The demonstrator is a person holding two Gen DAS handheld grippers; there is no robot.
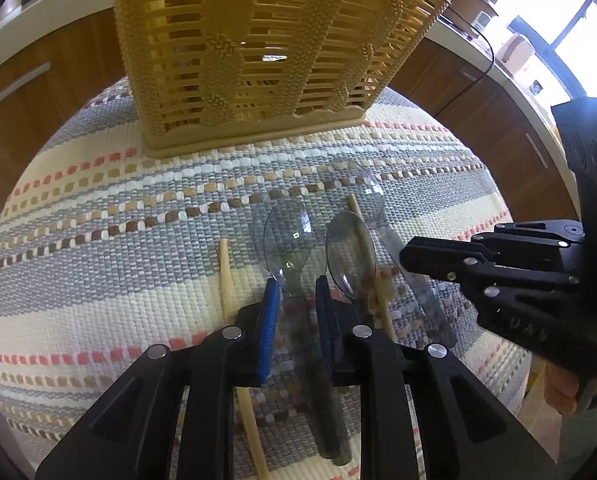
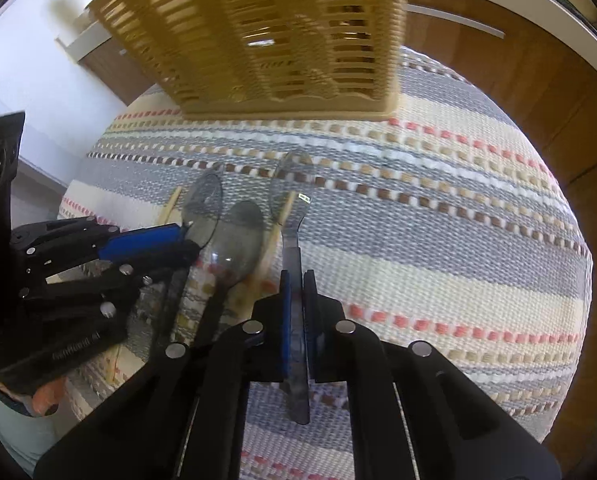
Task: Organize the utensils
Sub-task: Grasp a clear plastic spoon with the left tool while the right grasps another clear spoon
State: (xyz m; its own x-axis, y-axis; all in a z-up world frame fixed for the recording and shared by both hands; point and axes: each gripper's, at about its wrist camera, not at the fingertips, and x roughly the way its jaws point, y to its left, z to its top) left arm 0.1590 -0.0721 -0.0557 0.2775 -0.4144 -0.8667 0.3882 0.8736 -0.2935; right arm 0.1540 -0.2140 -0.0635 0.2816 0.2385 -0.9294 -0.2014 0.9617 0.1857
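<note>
Three clear grey plastic spoons and two wooden chopsticks lie on a striped woven mat. My left gripper is open, its blue pads either side of the handle of the left spoon. The middle spoon lies beside it, with a chopstick across it. Another chopstick lies to the left. My right gripper is shut on the handle of the right spoon. A tan slatted basket stands at the mat's far side; in the right wrist view the basket looks blurred.
Wooden cabinets with metal handles and a pale countertop curve behind the mat. Appliances and a cable sit on the counter near a bright window. The mat stretches bare to the right of the spoons.
</note>
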